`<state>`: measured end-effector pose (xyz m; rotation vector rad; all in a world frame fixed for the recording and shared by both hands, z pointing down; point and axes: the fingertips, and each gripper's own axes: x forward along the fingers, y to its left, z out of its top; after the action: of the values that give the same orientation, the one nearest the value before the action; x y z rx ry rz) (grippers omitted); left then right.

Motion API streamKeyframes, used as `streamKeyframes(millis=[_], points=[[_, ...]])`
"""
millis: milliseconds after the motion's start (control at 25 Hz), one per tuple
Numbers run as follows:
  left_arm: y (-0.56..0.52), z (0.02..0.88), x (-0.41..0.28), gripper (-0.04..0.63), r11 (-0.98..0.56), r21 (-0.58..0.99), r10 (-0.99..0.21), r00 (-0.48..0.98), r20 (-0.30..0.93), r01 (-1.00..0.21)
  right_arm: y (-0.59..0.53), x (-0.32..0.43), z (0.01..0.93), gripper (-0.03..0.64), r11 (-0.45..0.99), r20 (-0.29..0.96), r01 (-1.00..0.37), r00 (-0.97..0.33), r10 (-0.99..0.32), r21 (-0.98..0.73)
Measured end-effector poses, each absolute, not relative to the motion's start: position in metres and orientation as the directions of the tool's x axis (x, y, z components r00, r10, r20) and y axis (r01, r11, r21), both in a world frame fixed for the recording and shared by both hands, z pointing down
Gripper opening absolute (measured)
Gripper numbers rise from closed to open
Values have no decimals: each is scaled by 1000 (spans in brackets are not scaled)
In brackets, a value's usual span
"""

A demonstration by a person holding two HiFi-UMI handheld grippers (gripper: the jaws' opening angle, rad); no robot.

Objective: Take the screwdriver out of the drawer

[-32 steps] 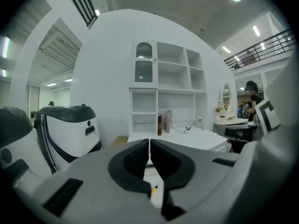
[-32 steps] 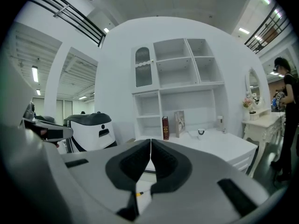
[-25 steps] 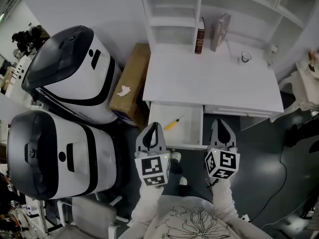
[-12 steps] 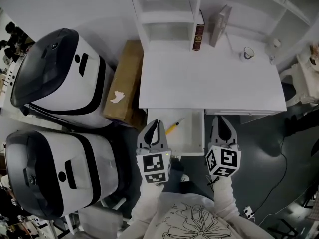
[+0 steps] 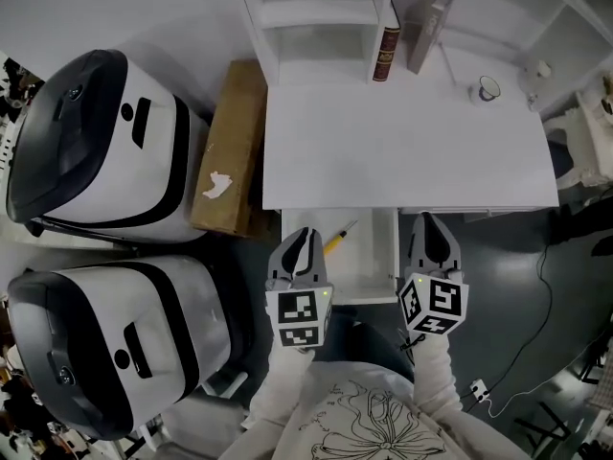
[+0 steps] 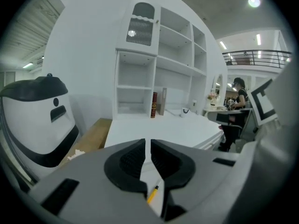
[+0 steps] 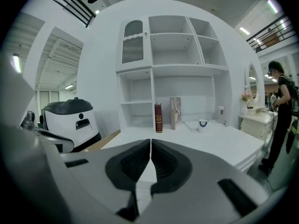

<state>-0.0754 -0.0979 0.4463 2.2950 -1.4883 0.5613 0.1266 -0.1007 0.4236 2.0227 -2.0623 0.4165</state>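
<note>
A yellow-handled screwdriver [image 5: 335, 239] lies aslant in the open white drawer [image 5: 369, 268] under the desk top [image 5: 407, 156]. My left gripper [image 5: 305, 241] is shut and empty, with its tips over the drawer's front left corner, just left of the screwdriver. In the left gripper view the screwdriver [image 6: 153, 193] shows just below the closed left gripper [image 6: 148, 146]. My right gripper [image 5: 436, 230] hangs to the right of the drawer, in front of the desk edge. In its own view the right gripper [image 7: 150, 149] is shut with nothing in it.
Two big white-and-black machines [image 5: 91, 137] [image 5: 115, 338] stand on the left, with a cardboard box [image 5: 230, 147] beside the desk. Two books [image 5: 386, 54] and a cup [image 5: 488, 89] sit at the desk's back under white shelves [image 5: 316, 12]. A person [image 7: 281, 107] stands far right.
Both grippers have come forward and down towards the open drawer, jaws still shut. The left tips have shifted a little further over the drawer's front left corner, where they were before. The screwdriver has not moved.
</note>
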Motion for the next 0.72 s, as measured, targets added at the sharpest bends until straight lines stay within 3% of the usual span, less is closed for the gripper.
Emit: streamKeyframes(millis=[720], points=[[-107, 538, -53, 130, -511, 137, -571, 454, 684, -849, -119, 129, 472, 5, -3, 421, -999, -16, -907, -44]])
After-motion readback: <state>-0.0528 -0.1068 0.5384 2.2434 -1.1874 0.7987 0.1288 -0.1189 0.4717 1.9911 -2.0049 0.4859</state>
